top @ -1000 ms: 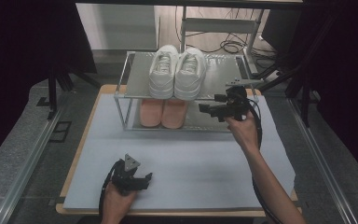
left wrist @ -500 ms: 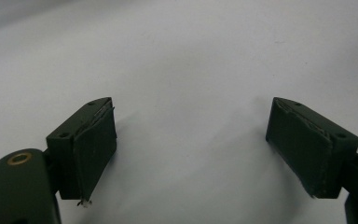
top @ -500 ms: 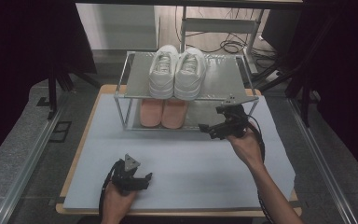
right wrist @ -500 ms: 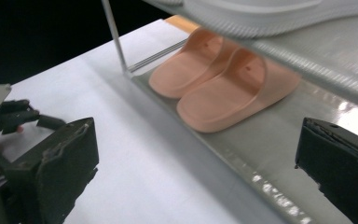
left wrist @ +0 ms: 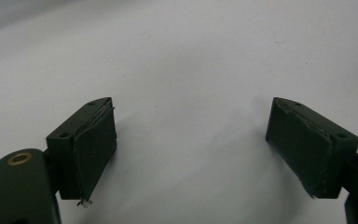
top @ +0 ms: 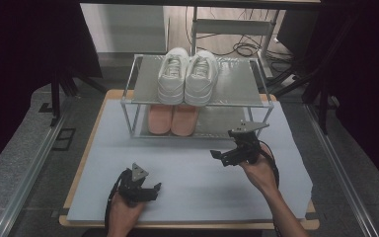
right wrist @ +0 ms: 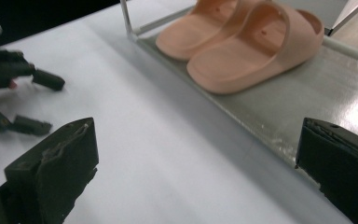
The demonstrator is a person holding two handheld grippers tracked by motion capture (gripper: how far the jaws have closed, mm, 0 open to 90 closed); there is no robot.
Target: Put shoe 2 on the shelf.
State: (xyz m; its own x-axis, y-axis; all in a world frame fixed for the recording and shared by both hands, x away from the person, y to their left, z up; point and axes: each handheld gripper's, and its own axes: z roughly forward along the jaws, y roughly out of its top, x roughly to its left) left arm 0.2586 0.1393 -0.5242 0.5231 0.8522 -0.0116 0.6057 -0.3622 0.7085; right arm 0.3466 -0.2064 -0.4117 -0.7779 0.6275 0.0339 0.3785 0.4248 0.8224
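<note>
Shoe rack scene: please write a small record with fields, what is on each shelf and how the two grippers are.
top shelf: white sneakers, side by side
bottom shelf: pink slippers, side by side
rack: metal, at the far side of the table
left gripper: open, nothing between the jaws, low over the table
right gripper: open, nothing held, in front of the rack

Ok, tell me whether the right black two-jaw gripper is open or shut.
Open: the right black two-jaw gripper has its jaws wide apart, nothing between them.
</note>
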